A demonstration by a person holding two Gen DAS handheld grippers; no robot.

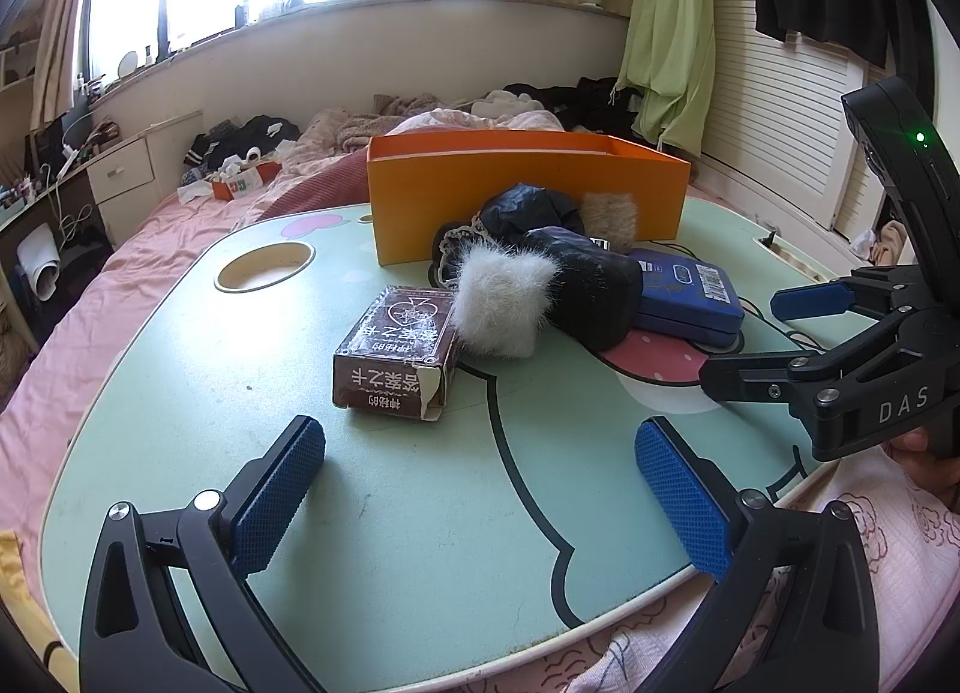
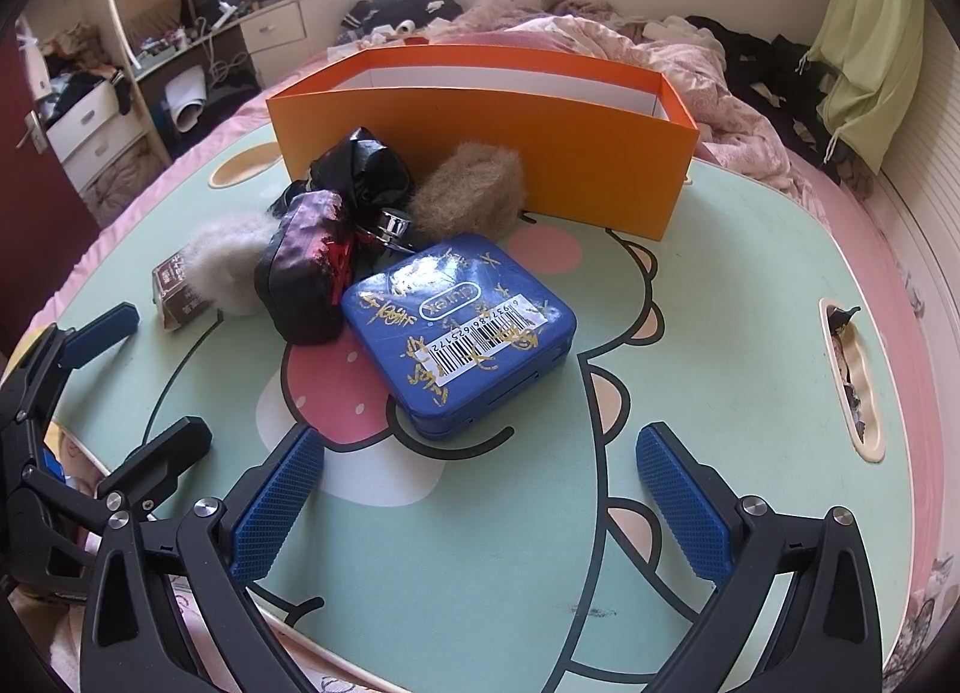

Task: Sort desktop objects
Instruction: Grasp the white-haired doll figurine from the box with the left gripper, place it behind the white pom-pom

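Now at the reach step: right gripper (image 2: 480, 489), jaws wide apart and empty, faces the blue tin (image 2: 459, 333) lying on the tabletop (image 2: 720, 333) before the orange box (image 2: 480, 153); left gripper (image 1: 480, 483) likewise apart; next, straddle the tin and close.

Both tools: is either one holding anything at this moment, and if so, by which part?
Nothing is held. The left tool and right tool both stand open over bare table, short of the blue tin and brown box.
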